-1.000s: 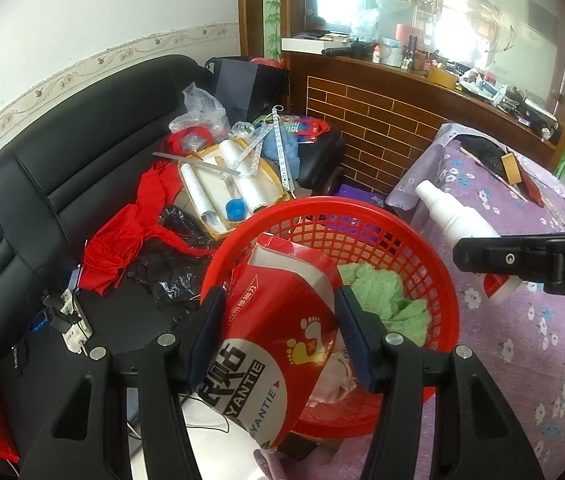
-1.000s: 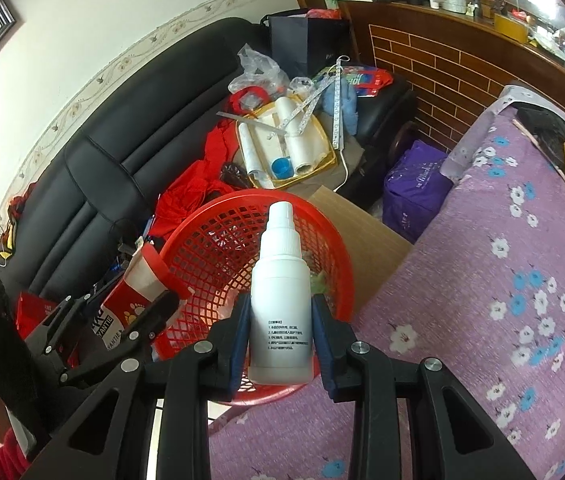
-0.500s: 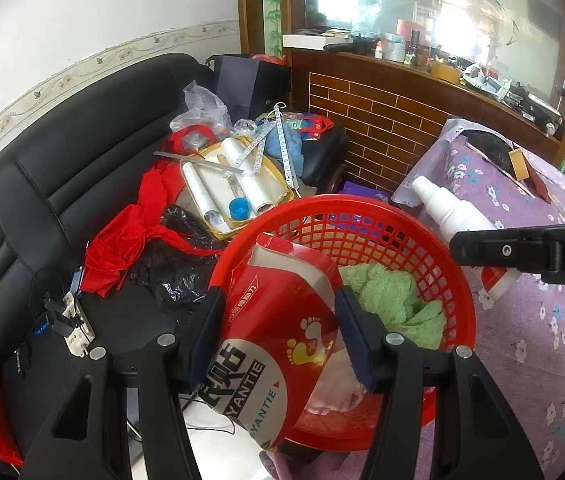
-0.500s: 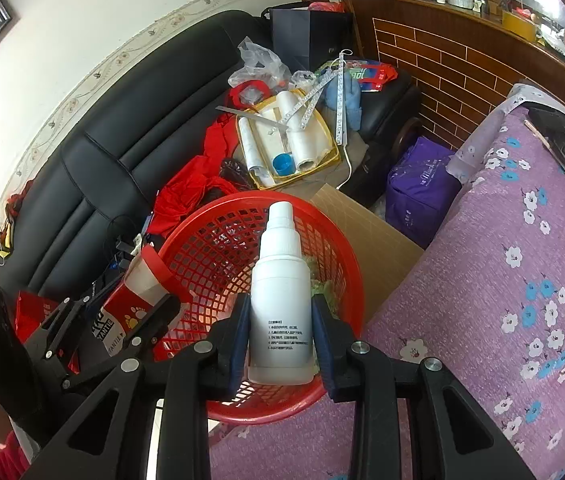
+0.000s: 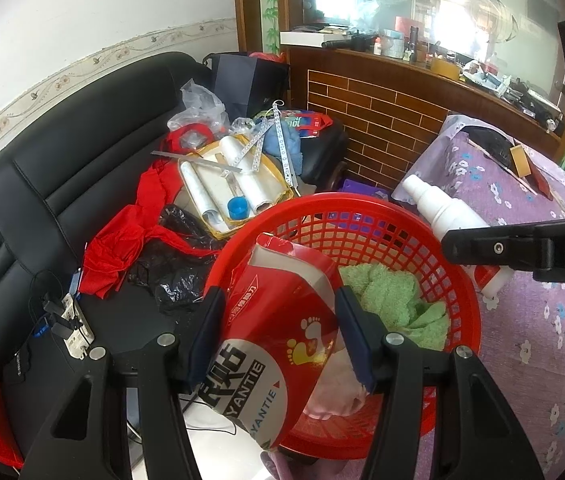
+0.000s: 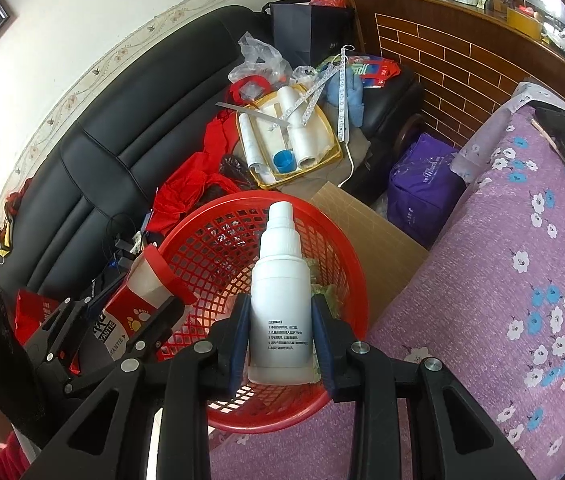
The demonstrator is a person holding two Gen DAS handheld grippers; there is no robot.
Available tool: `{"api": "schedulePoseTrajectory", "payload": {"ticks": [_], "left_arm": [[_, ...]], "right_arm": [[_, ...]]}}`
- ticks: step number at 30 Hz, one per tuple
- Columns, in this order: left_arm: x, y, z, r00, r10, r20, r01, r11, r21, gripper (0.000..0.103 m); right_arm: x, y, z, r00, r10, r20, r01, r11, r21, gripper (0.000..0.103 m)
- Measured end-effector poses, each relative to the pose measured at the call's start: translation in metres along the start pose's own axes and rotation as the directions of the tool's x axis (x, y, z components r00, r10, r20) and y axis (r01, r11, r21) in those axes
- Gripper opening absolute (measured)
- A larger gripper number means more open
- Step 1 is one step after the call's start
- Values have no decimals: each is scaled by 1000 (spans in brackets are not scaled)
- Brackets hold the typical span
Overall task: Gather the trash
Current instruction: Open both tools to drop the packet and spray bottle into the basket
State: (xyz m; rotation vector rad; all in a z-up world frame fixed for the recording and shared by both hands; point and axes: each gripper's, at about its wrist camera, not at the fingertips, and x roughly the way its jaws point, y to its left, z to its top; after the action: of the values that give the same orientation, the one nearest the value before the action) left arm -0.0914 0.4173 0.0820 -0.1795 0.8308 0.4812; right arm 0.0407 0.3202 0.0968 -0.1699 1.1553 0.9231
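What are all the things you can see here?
basket: one, red, at the edge of the purple flowered table.
packet: one, red and white, held over the basket.
bottle: one, white, held above the basket.
cloth: one, green, inside the basket.
sofa: one, black, behind the basket.
tray: one, yellow-rimmed, on the sofa, holding white rolls.
left gripper: black, shut on the packet.
right gripper: black, shut on the bottle.
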Motion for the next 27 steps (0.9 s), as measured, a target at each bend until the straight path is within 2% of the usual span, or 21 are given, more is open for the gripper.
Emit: {"api": "schedulePoseTrajectory", "payload": {"ticks": [27], "left_arm": [[4,-2,2,1000,-1,-6,1,1000,1,57]], "right_arm": [[13,-3,3,1000,7,-18,-6,1000,11,33]]}}
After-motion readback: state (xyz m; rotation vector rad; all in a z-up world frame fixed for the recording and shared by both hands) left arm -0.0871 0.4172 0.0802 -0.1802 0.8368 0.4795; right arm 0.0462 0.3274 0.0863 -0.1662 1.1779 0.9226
